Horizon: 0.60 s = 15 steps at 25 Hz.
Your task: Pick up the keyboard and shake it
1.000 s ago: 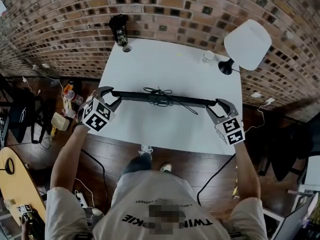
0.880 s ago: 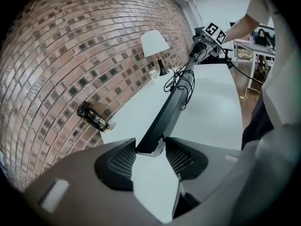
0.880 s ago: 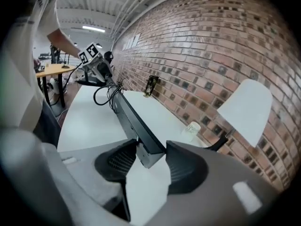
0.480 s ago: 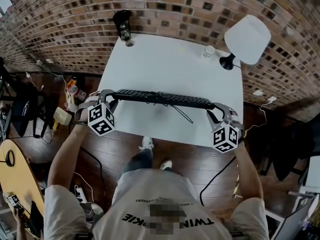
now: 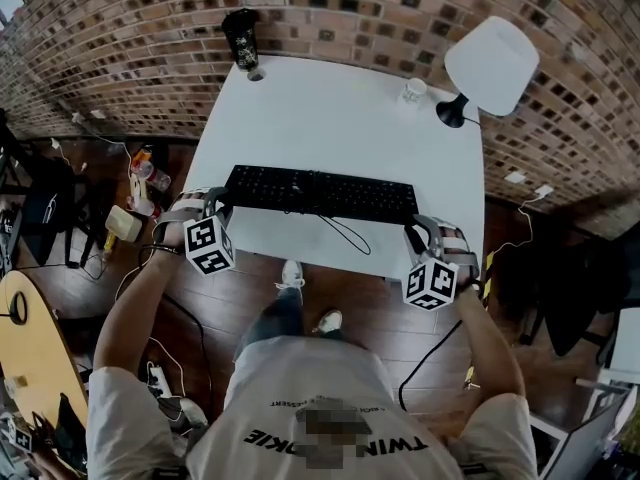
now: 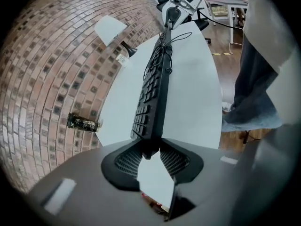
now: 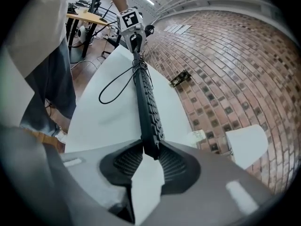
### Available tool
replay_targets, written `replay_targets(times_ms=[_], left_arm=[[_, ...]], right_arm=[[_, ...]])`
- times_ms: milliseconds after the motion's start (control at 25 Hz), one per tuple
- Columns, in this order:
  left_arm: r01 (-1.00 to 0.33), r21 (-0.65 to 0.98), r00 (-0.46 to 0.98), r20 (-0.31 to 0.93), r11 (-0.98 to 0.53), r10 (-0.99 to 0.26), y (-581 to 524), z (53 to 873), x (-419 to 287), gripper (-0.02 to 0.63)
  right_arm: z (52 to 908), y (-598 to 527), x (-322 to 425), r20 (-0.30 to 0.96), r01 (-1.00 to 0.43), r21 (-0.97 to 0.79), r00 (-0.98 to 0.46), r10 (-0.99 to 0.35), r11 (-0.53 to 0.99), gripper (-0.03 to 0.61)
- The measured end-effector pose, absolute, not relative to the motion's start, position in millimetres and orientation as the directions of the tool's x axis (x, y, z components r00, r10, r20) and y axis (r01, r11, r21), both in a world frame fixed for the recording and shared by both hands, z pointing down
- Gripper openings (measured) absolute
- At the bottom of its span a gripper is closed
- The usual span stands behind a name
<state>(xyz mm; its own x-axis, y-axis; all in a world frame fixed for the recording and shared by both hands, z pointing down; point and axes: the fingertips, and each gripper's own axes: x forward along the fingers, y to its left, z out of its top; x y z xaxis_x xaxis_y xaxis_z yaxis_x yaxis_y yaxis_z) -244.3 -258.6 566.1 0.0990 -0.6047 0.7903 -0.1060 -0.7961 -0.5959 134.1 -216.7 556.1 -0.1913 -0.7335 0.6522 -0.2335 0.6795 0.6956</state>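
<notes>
where the black keyboard [image 5: 320,193] spans the near part of the white counter [image 5: 330,118], keys upward, each short end sits in a gripper. left gripper [image 5: 222,204] is clamped on the left end, pads against it. right gripper [image 5: 412,233] has the right end between its jaws, which are closing on it. cable [image 5: 347,234] loops off the near edge. whether the keyboard clears the surface cannot be told. far right: lamp [image 5: 492,66], white shade. far left: dark can [image 5: 240,40].
</notes>
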Motion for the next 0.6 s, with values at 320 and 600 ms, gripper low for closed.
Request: replay_targets(times_ms=[320,600], left_arm=[[-0.059,-0.544,0.056,0.836,-0.837,-0.546,-246,593,-245,0.127],[-0.046,-0.505,0.023,0.862,-0.862,-0.507,-243,602,-246,0.121]], right_arm=[[586,-204,134,0.699,-0.216,0.660,-0.175,-0.693,0.720,0.107],[596,-204,134,0.748,-0.203,0.611,-0.169,-0.642,0.765,0.106]])
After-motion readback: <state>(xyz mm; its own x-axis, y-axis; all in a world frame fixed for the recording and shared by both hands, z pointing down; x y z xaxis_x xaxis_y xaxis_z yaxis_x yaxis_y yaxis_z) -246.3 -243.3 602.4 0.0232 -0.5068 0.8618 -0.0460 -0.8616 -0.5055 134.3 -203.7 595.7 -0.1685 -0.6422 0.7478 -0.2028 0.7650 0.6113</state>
